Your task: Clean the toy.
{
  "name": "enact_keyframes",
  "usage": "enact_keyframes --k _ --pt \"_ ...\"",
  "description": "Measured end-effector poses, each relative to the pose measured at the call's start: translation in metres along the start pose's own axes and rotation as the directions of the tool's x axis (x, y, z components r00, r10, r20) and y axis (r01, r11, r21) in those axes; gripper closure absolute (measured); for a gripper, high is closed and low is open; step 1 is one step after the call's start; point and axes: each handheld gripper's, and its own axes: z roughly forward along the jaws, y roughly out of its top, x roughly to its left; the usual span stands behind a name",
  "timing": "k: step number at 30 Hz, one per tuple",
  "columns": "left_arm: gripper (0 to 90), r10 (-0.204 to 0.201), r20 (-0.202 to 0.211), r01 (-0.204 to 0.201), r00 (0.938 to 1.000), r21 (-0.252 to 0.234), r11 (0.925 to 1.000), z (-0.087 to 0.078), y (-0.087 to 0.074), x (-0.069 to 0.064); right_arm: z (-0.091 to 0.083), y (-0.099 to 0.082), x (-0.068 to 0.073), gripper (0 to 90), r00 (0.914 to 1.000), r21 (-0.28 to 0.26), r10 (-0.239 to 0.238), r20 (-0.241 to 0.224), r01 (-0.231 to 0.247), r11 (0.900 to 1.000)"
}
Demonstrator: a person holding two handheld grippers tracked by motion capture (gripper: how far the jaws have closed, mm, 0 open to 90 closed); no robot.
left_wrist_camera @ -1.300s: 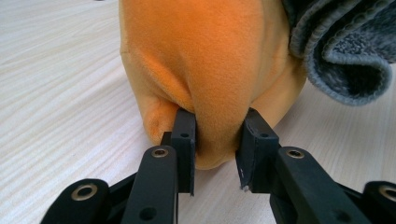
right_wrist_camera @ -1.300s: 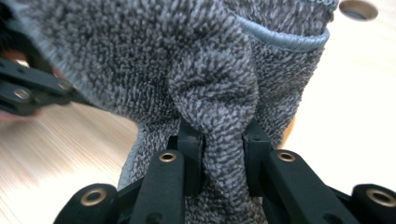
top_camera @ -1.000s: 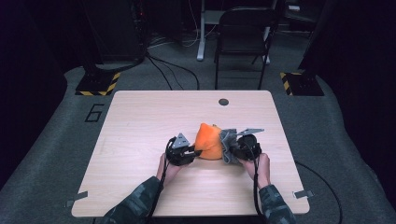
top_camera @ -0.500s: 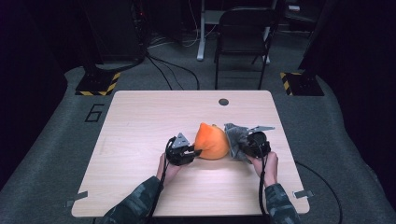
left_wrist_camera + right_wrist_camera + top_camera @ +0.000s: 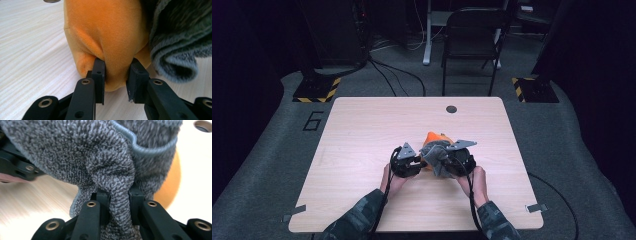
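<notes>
My left gripper (image 5: 116,75) pinches a fold of the orange plush cloth (image 5: 107,35) resting on the tabletop (image 5: 362,130). My right gripper (image 5: 119,195) clamps a bunched fold of the grey towel (image 5: 100,155), which is draped against the orange cloth's right side.

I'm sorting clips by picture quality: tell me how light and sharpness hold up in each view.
High view: table well lit, surroundings dark, everything slightly soft. Left gripper view: orange cloth bright and smooth, grey cloth shadowed. Right gripper view: the grey weave is crisp at the fingers, background blurred.
</notes>
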Motion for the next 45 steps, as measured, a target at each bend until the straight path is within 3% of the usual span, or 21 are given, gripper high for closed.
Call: enact_keyframes --k 3,12,14,18,21,23,24,27,31,33,36,38,40,41,45 --pt "70.4 -0.017 0.008 0.017 0.9998 0.002 0.9999 0.0 -0.001 0.0 -0.001 -0.006 -0.011 76.3 0.9997 0.022 0.02 0.012 -0.021 0.9996" --pt "70.4 -0.01 0.018 0.01 0.9998 -0.003 0.9999 0.002 0.001 0.002 0.003 -0.022 -0.043 76.0 0.9948 0.097 0.092 0.043 -0.096 0.9907" --pt "70.4 -0.016 0.016 0.016 0.9997 -0.006 0.9999 0.002 0.001 0.002 0.006 -0.028 -0.05 76.0 0.9926 0.119 0.103 0.065 -0.11 0.9868" --pt "70.3 -0.021 0.014 0.021 0.9997 -0.01 0.9997 0.002 0.001 0.003 0.02 -0.043 -0.067 75.6 0.9817 0.18 0.152 0.114 -0.171 0.9686" --pt "70.3 -0.014 0.013 0.014 0.9998 -0.013 0.9998 0.002 0.0 0.003 0.024 -0.048 -0.074 75.2 0.9777 0.186 0.176 0.114 -0.195 0.9629" --pt "70.3 -0.014 0.014 0.014 0.9998 -0.014 0.9998 0.002 0.0 0.004 0.022 -0.046 -0.073 75.2 0.978 0.191 0.169 0.123 -0.19 0.9631" --pt "70.2 -0.02 0.018 0.02 0.9996 -0.012 0.9997 0.001 0.0 0.005 0.014 -0.041 -0.072 75.6 0.9798 0.171 0.146 0.137 -0.168 0.9709" --pt "70.3 -0.011 0.02 0.011 0.9997 -0.008 0.9999 0.001 0.001 0.004 -0.004 -0.031 -0.071 76.5 0.9773 0.1 0.167 0.131 -0.18 0.9786" --pt "70.3 -0.02 0.014 0.02 0.9997 -0.014 0.9997 0.002 0.001 0.003 -0.028 -0.01 -0.05 77.0 0.9893 -0.002 0.121 0.082 -0.121 0.9926" --pt "70.3 -0.01 0.014 0.01 0.9998 -0.017 0.9998 0.002 0.002 0.003 -0.034 0.0 -0.034 77.0 0.9947 -0.051 0.101 0.019 -0.1 0.9937" --pt "70.3 -0.012 0.014 0.012 0.9998 -0.018 0.9998 0.003 0.002 0.003 -0.029 0.007 -0.013 76.8 0.9986 -0.059 0.051 -0.012 -0.052 0.9969" --pt "70.3 -0.011 0.02 0.012 0.9997 -0.01 0.9999 0.001 0.001 0.002 -0.014 0.005 -0.002 76.5 0.9996 -0.039 0.024 -0.016 -0.024 0.999" --pt "70.4 0.011 0.013 -0.011 0.9998 0.004 0.9999 0.002 0.001 0.001 -0.002 0.001 0.001 76.3 1.0 -0.012 0.009 -0.004 -0.009 0.9999" --pt "70.4 0.003 0.012 -0.003 0.9999 -0.003 1.0 0.002 0.0 0.002 0.002 -0.002 0.002 76.3 0.9999 -0.013 0.012 0.002 -0.012 0.9998" --pt "70.4 -0.001 0.011 0.001 0.9999 -0.006 1.0 0.003 0.001 0.001 0.0 -0.003 -0.005 76.3 0.9999 -0.008 0.015 0.003 -0.015 0.9999"
